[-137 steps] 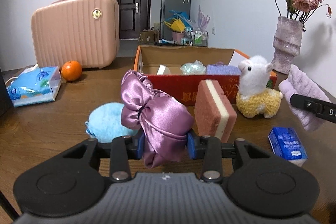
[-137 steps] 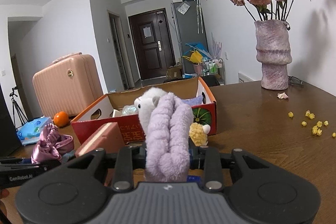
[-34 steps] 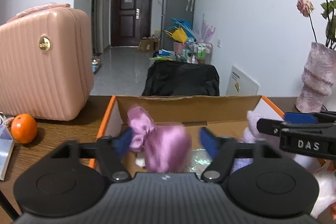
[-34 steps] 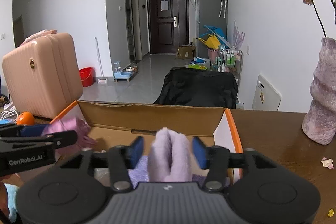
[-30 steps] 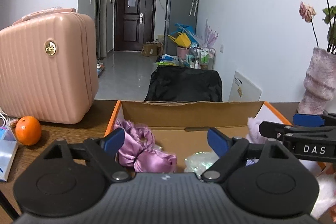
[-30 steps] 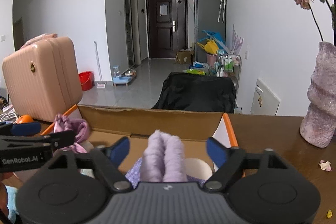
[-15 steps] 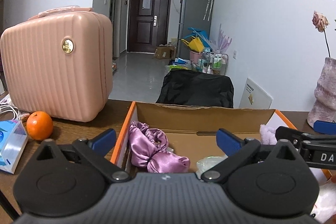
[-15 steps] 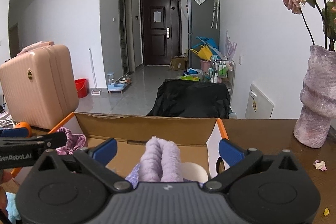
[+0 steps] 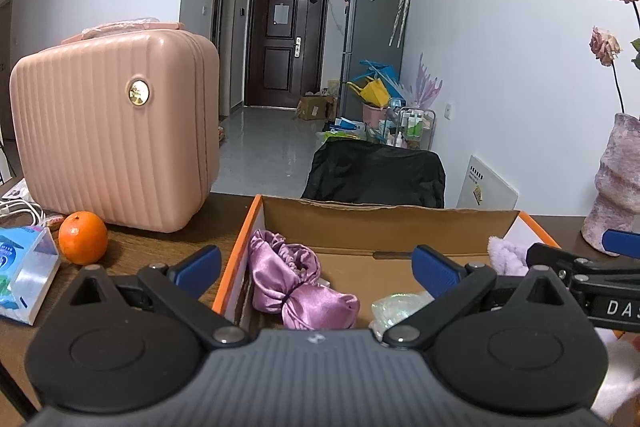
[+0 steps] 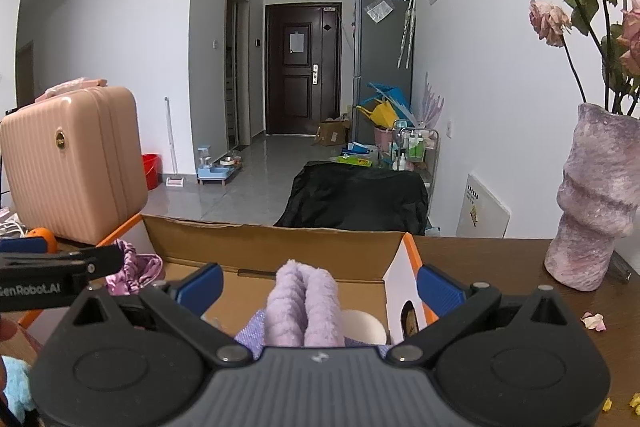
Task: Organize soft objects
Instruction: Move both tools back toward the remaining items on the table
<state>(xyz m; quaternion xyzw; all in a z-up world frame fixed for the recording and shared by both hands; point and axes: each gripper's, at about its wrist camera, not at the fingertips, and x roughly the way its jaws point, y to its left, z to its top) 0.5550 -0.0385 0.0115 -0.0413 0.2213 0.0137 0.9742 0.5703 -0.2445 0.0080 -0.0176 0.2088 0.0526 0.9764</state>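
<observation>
Right now both claws are spread wide and empty, w/ the goods already down in the cardboard box (image 9: 384, 223). Left claw (image 9: 316, 265) hangs over the box's left end; the satin scrunchie (image 9: 296, 283) lies directly below and btwn its fingers, slightly left of centre, not touching either pad. Right claw (image 10: 318, 281) sits over the right end, w/ the lilac plush roll (image 10: 306, 307) straight under the gap, propped up on end rather than flat. Risk 1: that roll looks tall and loosely balanced, so a finger clipping it on the way out could tip it over the low front wall. Risk 2: the 2 claws are close together, right claw's tip just beside the left's right finger, so a careless pull-back may knock them together or drag the box along the counter (image 9: 168, 239).
</observation>
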